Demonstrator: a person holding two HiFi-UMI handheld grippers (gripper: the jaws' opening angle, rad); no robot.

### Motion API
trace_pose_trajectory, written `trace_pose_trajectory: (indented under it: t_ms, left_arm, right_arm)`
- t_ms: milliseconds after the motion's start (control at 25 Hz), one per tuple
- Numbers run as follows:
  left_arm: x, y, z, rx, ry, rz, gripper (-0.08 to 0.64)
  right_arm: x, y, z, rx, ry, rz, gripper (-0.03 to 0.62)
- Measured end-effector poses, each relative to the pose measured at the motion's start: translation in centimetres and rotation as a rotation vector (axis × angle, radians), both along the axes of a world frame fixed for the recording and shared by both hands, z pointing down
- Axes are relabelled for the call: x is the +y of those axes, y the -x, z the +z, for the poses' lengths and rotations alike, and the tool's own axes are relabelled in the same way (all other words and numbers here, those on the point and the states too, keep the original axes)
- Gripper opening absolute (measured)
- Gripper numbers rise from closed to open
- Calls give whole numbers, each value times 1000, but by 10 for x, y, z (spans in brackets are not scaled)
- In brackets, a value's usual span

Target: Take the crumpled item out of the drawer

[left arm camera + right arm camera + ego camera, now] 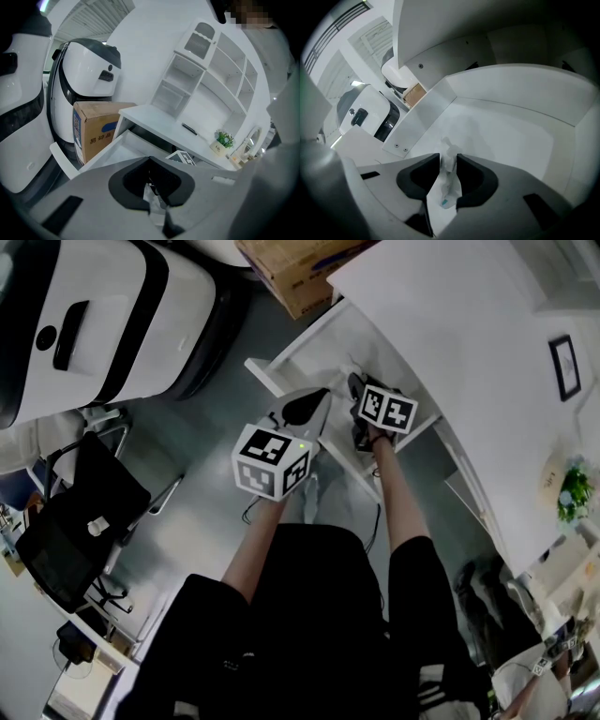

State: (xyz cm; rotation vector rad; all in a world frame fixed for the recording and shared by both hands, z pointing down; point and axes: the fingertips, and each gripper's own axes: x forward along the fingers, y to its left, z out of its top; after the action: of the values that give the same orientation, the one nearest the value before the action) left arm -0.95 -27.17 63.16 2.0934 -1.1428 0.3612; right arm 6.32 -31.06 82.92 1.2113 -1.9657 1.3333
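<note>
The left gripper, low at centre outside the open white drawer, has its jaws almost together on a pale scrap. Inside the drawer, the right gripper pinches the white crumpled wrapper, whose long axis runs along the jaws.

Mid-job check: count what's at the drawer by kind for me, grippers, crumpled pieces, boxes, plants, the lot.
Grippers: 2, left gripper, right gripper
Crumpled white pieces: 2, left piece between the left fingers, right piece between the right fingers
Open drawer: 1
Cardboard box: 1
Potted plant: 1
Total: 7
</note>
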Motion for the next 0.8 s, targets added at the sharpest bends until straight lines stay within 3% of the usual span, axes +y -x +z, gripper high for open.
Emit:
trace_pose_trajectory:
  t_ms: [240, 800]
  left_arm:
    - [1, 0, 0, -8, -11, -4, -2]
    - [16, 3, -20, 4, -92, 27, -3]
  right_arm:
    - [1, 3, -10, -18, -16, -38, 60]
    - [21, -14, -78, -95, -128, -84, 54]
